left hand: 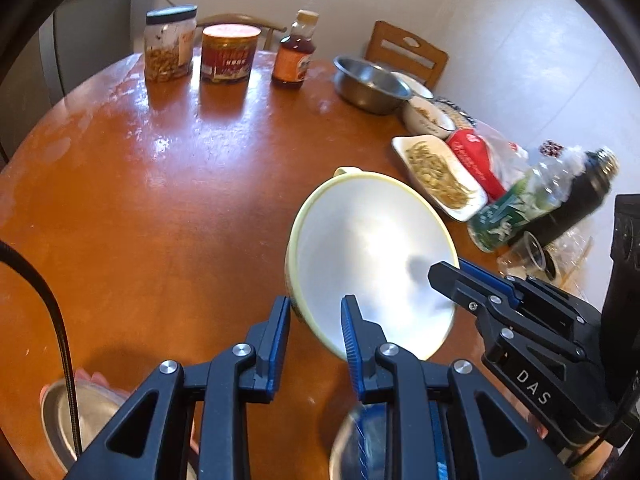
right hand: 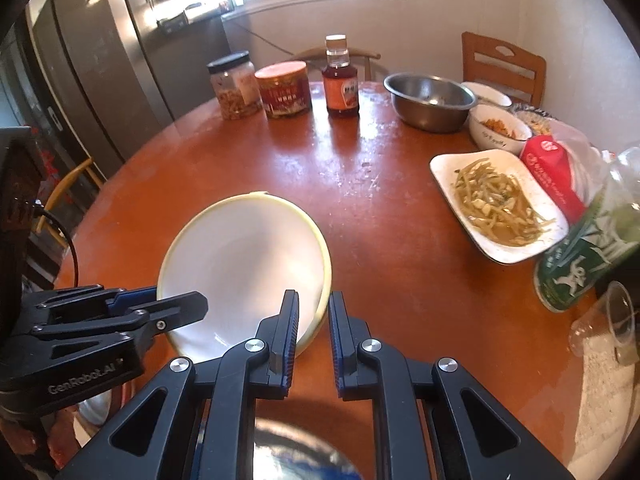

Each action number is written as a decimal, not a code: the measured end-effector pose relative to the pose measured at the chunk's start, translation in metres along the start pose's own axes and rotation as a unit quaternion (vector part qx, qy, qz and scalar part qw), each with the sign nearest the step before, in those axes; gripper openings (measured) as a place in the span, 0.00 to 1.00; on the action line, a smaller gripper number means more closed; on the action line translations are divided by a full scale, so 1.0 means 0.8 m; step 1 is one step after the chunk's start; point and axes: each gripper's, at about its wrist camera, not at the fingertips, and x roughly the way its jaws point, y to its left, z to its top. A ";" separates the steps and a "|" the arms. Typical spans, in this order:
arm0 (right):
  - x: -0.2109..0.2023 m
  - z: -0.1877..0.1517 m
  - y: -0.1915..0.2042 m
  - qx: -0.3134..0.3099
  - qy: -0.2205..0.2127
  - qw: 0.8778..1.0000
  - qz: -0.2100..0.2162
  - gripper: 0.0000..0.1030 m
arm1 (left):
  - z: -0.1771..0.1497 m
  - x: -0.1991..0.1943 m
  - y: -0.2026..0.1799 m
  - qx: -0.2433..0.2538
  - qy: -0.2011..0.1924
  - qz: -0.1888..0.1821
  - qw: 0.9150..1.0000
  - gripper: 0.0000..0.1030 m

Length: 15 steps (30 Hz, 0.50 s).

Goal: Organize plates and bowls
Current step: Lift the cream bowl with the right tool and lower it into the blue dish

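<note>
A white bowl with a pale yellow rim (left hand: 372, 256) is tilted above the round wooden table (left hand: 160, 184); it also shows in the right wrist view (right hand: 244, 264). My left gripper (left hand: 316, 332) is shut on its near rim, one finger inside and one outside. My right gripper (right hand: 314, 328) is shut on the opposite rim and shows in the left wrist view (left hand: 460, 276). The left gripper shows in the right wrist view (right hand: 176, 304). A steel bowl (right hand: 430, 100) stands at the back.
Two jars (right hand: 236, 84) and a sauce bottle (right hand: 340, 80) stand at the far edge. A white plate of green beans (right hand: 496, 204), a small white bowl (right hand: 498, 130), a red bag, a green bottle (right hand: 584, 252) and a plastic cup crowd the right. A steel dish (left hand: 80, 412) lies below.
</note>
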 end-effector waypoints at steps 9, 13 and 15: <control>-0.068 -0.049 0.007 -0.012 -0.027 0.999 0.011 0.15 | -0.051 -0.042 -0.026 0.022 -0.006 -0.019 1.000 0.26; -0.086 -0.075 0.003 -0.017 -0.029 0.999 0.006 0.15 | -0.081 -0.052 -0.047 0.041 -0.002 -0.026 0.999 0.27; -0.093 -0.088 0.000 -0.019 -0.027 0.999 0.006 0.15 | -0.098 -0.052 -0.057 0.054 0.008 -0.032 0.998 0.28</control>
